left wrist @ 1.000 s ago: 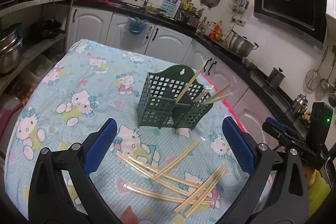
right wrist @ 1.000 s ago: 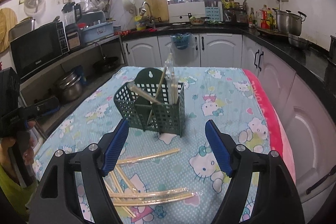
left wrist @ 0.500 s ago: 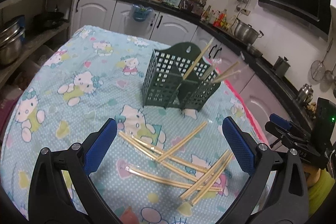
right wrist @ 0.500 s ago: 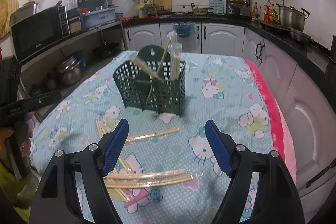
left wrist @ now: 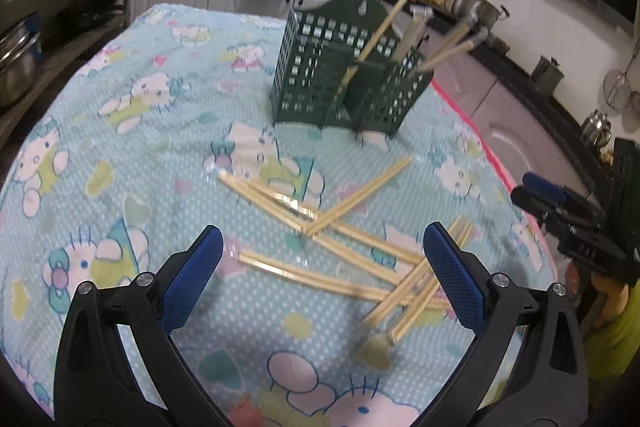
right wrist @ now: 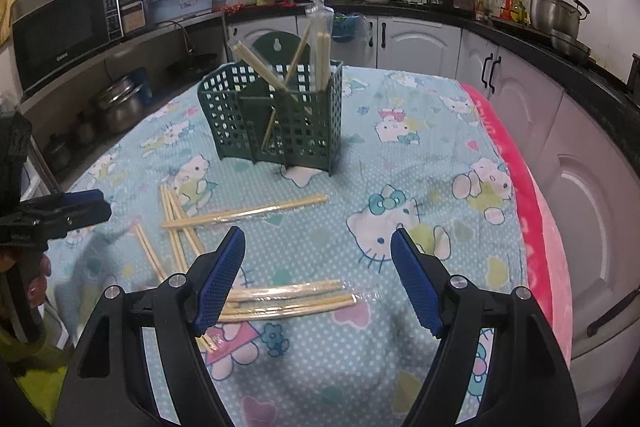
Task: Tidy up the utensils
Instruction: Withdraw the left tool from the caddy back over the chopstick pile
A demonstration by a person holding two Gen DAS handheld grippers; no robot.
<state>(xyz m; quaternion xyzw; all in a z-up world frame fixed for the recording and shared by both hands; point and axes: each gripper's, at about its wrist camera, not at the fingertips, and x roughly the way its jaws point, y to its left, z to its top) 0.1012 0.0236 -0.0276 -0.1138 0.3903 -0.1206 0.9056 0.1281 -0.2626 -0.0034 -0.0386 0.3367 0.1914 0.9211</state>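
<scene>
A dark green lattice utensil holder (left wrist: 340, 83) (right wrist: 276, 119) stands mid-table with several wrapped chopstick pairs leaning out of it. More wrapped chopsticks (left wrist: 332, 227) (right wrist: 244, 213) lie scattered on the cloth in front of it. My left gripper (left wrist: 320, 271) hangs open above the loose pile, one pair (left wrist: 304, 273) lying between its blue pads. My right gripper (right wrist: 318, 267) is open too, over the cloth, with two wrapped pairs (right wrist: 288, 301) just below its left pad. Neither holds anything. Each gripper shows at the edge of the other's view.
The table wears a light blue cartoon-cat cloth (left wrist: 132, 131) with a pink border (right wrist: 532, 219) along the right side. Cabinets and a black counter with pots (right wrist: 556, 7) run behind; a microwave (right wrist: 64, 35) and pans sit on shelves at the left.
Both grippers have sunk toward the table and tilted downward, so the scattered chopsticks now sit larger and nearer the pads. Both stayed open. Nothing on the table moved.
</scene>
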